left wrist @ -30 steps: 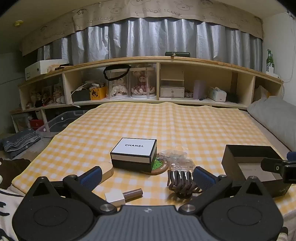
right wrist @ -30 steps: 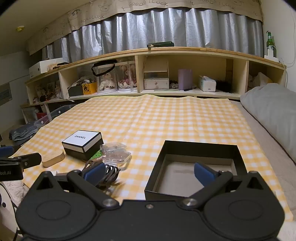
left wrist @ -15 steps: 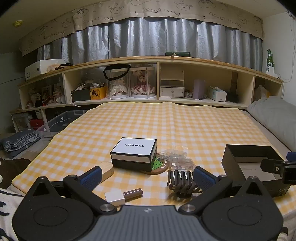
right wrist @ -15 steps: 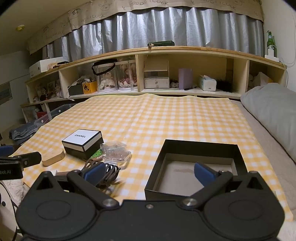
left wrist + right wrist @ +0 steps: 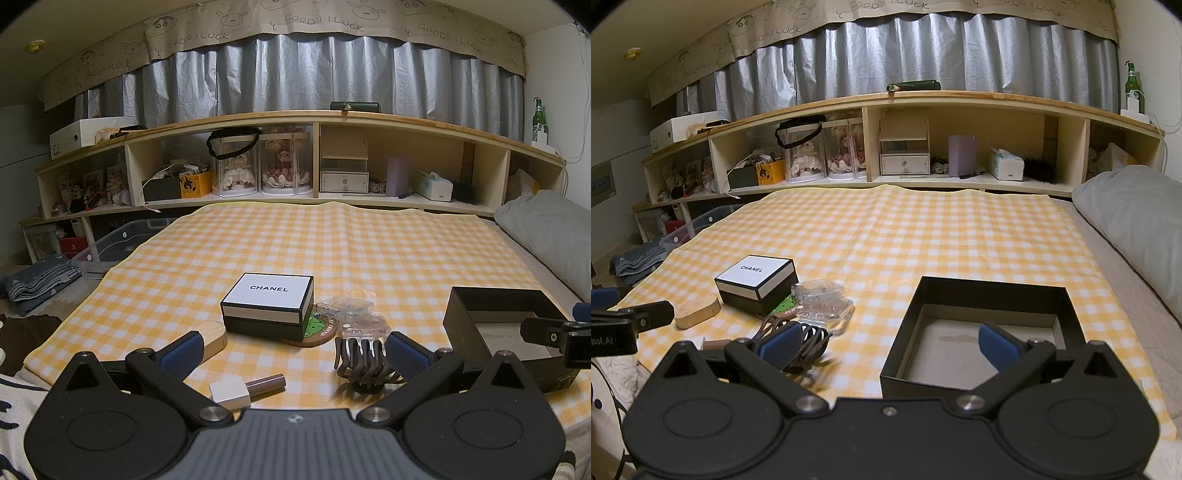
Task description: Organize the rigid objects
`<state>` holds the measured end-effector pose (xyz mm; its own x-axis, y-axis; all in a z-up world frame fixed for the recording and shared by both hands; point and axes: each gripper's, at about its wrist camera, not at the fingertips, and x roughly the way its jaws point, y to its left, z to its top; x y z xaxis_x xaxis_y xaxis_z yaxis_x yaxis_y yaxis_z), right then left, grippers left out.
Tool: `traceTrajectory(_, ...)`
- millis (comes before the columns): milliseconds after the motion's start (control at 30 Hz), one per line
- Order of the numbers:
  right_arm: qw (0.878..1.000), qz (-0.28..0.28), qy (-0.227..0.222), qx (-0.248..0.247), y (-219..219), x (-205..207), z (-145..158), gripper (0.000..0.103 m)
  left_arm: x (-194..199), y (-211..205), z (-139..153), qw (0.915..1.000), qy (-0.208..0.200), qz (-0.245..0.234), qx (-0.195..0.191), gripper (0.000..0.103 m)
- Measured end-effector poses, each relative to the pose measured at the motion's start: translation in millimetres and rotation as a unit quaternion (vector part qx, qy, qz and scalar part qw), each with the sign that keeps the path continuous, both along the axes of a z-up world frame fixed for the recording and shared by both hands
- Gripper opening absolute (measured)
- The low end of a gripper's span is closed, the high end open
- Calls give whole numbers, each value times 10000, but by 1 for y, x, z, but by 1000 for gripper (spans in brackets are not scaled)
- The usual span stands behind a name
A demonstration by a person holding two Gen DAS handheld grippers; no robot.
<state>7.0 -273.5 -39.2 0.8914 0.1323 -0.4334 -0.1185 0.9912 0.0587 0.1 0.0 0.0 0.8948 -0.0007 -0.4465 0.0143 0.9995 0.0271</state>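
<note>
On the yellow checked cloth lie a black-and-white Chanel box, a round coaster under it, clear plastic cases, a dark claw hair clip, a lipstick with a white cap and a wooden block. An open black box stands at the right. My left gripper is open and empty, hovering near the lipstick and clip. My right gripper is open and empty over the black box's near left corner.
A wooden shelf unit with dolls, drawers and a tissue box runs along the back. A grey pillow lies at the right. A clear bin and folded clothes sit on the floor at the left.
</note>
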Motion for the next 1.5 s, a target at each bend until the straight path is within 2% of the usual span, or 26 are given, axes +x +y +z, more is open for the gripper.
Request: traceTrajectory(1500, 10000, -10, 25, -45, 1, 0, -3, 103, 0, 0, 0, 10000, 4, -7, -7, 103)
